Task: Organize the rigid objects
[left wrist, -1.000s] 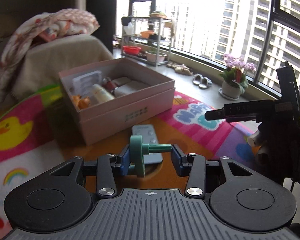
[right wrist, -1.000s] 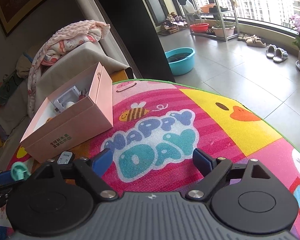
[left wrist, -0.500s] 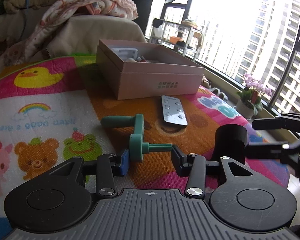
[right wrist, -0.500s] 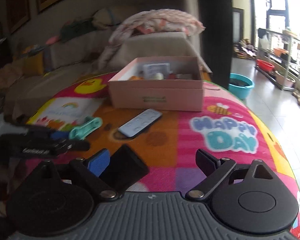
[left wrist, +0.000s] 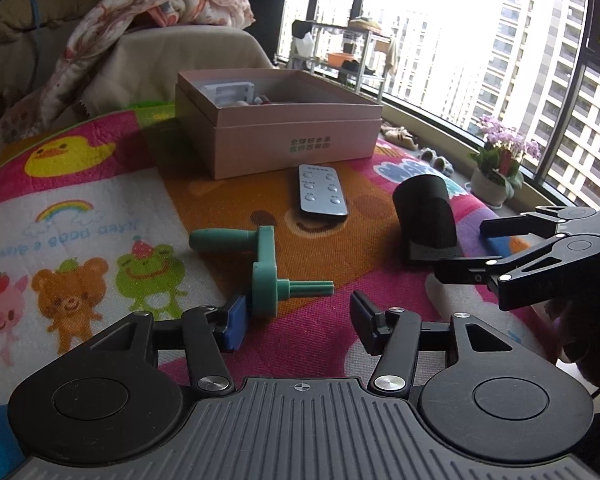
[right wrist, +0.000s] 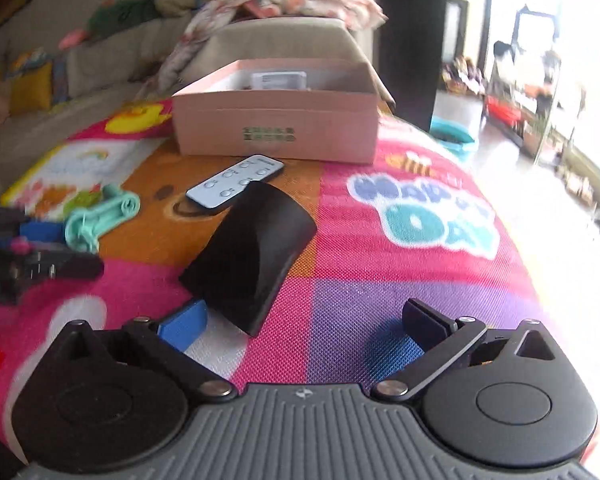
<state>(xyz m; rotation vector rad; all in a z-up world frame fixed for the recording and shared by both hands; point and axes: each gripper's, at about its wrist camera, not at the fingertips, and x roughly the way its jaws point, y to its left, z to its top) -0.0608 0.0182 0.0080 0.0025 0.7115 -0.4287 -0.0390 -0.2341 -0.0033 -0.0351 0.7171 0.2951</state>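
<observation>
The green crank handle (left wrist: pixel 266 270) lies on the play mat (left wrist: pixel 80 204) on the worktop, right in front of the left claw (left wrist: pixel 296 314). That claw's jaws are opening; its blue pad sits against the crank's round hub, while the far pad stands clear of the thin shaft, so nothing is pinched. The crank looks like stiff, light plastic, likely a bit slick; the hub or the thick grip end seems a surer hold than the narrow shaft. To its right the black curved block (right wrist: pixel 252 256) rests on the mat just ahead of the right claw (right wrist: pixel 304 326), whose jaws are opening wide and empty. Beyond both lie a grey remote (left wrist: pixel 320 196) and the open pink box (left wrist: pixel 296 136), partly filled.
</observation>
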